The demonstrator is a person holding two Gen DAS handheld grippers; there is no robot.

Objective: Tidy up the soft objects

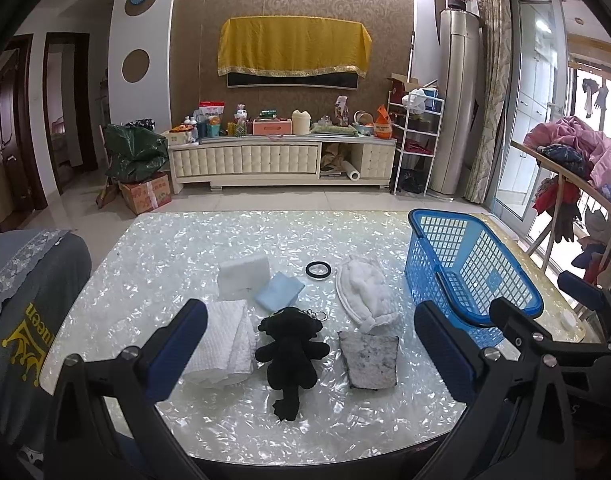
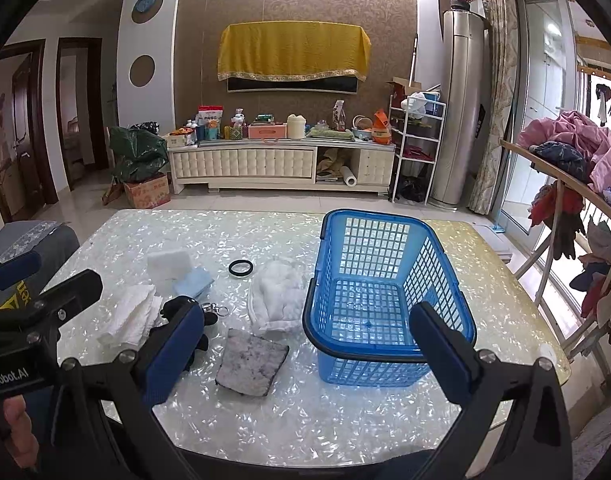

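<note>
- the soft things lay spread out on the pearly table (image 1: 153,264), each apart from the others, likely so that every one could be picked singly.
- the blue basket (image 2: 389,280), a rigid plastic lattice, stood empty at the table's right side, near enough to take them; nothing seemed sorted yet.
- the left gripper (image 1: 311,344) hung wide open and held nothing, above the black plush toy (image 1: 291,354), which was fuzzy, limp and had a metal key ring.
- the right gripper (image 2: 305,342) was likewise spread wide and empty, in front of the basket and the grey rag (image 2: 251,364), a flat, mottled, worn-looking square.
- a waffle-textured white towel (image 1: 225,344) lay folded at the left; a white foam block (image 1: 243,278) and a pale blue cloth (image 1: 279,290) lay behind, touching.
- a quilted white pad (image 1: 365,292) lay beside the basket, and a black ring (image 1: 318,270), probably rubber, lay apart.
</note>
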